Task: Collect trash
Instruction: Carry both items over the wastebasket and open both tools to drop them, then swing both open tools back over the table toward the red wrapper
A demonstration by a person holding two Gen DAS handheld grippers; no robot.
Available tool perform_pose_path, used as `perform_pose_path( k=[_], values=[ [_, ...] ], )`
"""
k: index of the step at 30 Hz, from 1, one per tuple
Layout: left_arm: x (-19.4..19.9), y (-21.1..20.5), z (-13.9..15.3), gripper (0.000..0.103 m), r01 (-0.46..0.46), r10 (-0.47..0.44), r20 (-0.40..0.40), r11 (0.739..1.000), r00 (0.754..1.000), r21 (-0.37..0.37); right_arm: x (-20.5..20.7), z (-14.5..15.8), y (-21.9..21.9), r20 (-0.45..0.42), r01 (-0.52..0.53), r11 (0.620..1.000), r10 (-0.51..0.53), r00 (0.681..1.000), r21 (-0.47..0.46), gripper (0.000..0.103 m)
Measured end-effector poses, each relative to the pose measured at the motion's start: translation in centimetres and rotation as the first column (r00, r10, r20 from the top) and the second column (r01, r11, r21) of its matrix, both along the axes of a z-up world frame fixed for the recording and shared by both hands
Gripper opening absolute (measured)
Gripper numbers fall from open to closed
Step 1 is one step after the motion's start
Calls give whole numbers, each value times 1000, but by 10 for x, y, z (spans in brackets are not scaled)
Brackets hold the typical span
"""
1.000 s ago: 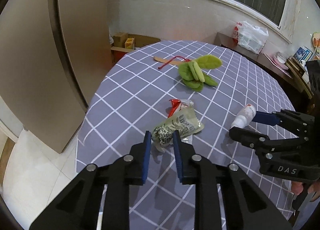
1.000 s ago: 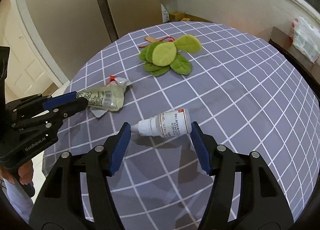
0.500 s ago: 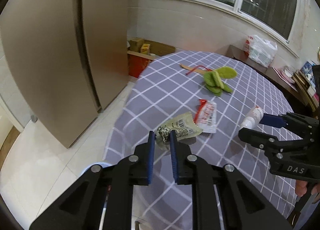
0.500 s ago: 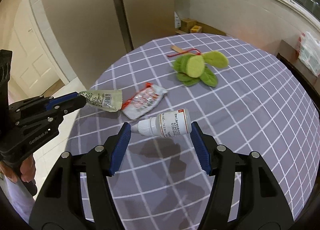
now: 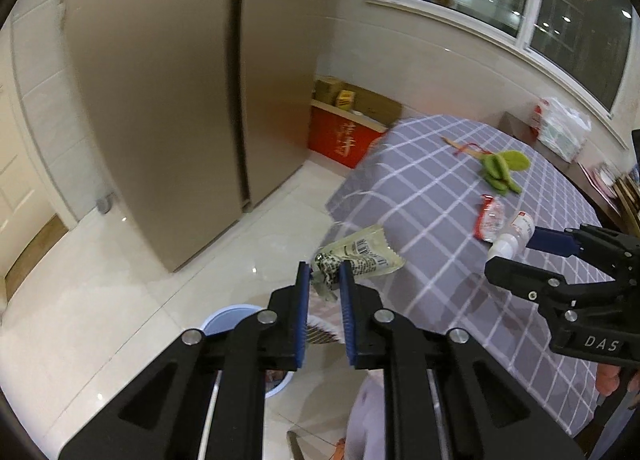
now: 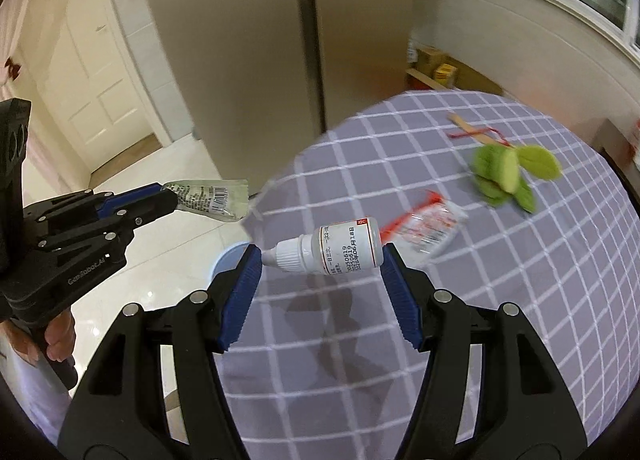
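left gripper (image 5: pixel 323 274) grasps the green wrapper (image 5: pixel 360 256), clear of the table's (image 5: pixel 440 260) edge; right gripper (image 6: pixel 320 260) clamps the white bottle (image 6: pixel 340 250) endwise. centre each over the blue bin (image 5: pixel 224 320) before releasing; the red wrapper (image 6: pixel 432 225) waits mid-table.

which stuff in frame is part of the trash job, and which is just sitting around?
Belongs to the job:
- crumpled green printed wrapper, in left tongs
- small white plastic dropper bottle, in right tongs
- red-and-white snack wrapper on the table
- light blue round bin on the floor

Just lying about:
- green plush leaf toy
- red cardboard box by the wall
- white plastic bag
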State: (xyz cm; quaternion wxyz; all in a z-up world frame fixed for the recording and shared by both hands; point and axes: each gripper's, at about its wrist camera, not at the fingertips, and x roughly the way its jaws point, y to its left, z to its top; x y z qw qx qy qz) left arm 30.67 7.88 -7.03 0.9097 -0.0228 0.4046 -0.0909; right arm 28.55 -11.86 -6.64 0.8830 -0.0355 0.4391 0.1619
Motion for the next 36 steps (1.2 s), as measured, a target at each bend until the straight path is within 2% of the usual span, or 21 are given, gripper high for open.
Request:
perform_pose_path(
  k=[9,12,13,14,15,29,32,34,36],
  values=[
    [-9,59,-14,15,-119,119,-37,993,992,1,5,-8,63,-17,-114,993,114,993,-26,61],
    [-8,74,-21,18,-156,156,-45,988,987,9,8,-11,81,-25,-143,989,142,990,-27,61],
    [-8,78,-22,32,-165,165,-47,986,985,9,9,-13,86,-29,-148,989,147,989,-27,61],
    [-6,82,-25,60,-177,178,-56,984,982,11,11,-14,90,-33,-150,988,150,988,-26,61],
    [-5,87,-28,66,-197,198,-61,980,978,19,13,-16,95,-37,-153,988,152,988,-23,61],
    [-13,126,-61,66,-283,285,-146,959,947,36,28,-55,147,-124,-213,974,203,971,-74,62],
    [-19,134,-61,66,-302,305,-150,952,940,45,27,-58,157,-94,-217,972,209,973,-89,82],
    [-22,139,-60,66,-315,319,-151,948,936,49,27,-60,160,-78,-219,972,213,974,-88,82],
    [-26,143,-59,66,-321,324,-148,946,934,48,26,-64,161,-103,-237,969,229,968,-74,82]
  ],
)
